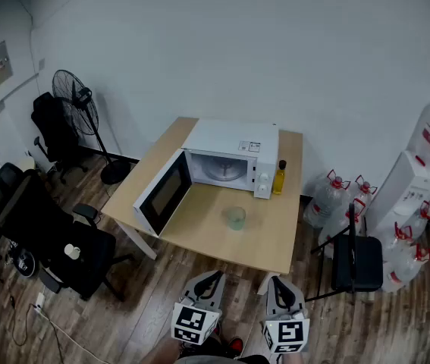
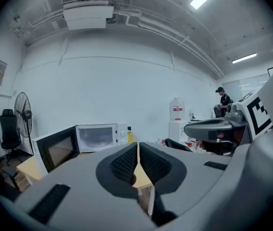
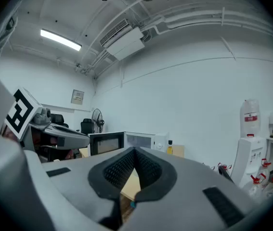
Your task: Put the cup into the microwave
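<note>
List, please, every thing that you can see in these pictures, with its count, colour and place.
light wooden table: one, tan, middle of the room.
boxy white microwave: one, white, on the table, door open.
clear cup: one, transparent, on the table in front of the microwave.
yellow bottle with black cap: one, at the microwave's right side.
black pedestal fan: one, left of the table.
black office chairs: at least two, left side.
black folding chair: one, right of the table.
clear water jugs with red caps: several, floor at right.
white water dispenser: one, far right.
left gripper: one, grey, shut, empty.
right gripper: one, grey, shut, empty.
</note>
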Motion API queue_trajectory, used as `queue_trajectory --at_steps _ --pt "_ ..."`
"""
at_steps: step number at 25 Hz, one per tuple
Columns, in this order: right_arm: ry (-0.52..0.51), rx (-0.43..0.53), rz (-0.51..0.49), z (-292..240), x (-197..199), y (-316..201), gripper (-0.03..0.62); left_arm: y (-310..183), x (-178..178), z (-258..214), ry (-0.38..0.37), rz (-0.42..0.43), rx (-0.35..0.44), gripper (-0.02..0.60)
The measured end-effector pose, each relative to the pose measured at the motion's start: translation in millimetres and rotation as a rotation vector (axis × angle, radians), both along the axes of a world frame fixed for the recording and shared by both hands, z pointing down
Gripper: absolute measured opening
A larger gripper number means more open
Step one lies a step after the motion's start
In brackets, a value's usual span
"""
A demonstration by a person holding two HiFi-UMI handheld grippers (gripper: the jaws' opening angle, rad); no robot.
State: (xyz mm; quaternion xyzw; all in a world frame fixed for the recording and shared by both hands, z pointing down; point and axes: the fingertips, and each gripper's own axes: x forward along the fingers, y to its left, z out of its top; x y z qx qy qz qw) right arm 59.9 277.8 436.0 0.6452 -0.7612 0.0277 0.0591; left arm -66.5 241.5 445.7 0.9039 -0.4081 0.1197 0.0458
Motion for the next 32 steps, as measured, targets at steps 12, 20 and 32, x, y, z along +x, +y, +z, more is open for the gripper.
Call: queue_trajectory --at_steps 12,20,32 --pt "-0.015 -0.012 0.002 4 14 -17 0.017 -18 15 -3 0.006 -0.010 0.009 0.034" --pt "-0.019 -0.055 -0.020 23 18 -51 0.017 -57 24 10 -0.018 -0.024 -0.014 0.034" --pt "-0.063 -0.171 -0.002 67 40 -152 0.017 -161 46 48 -0.060 -0.007 -0.107 0.034"
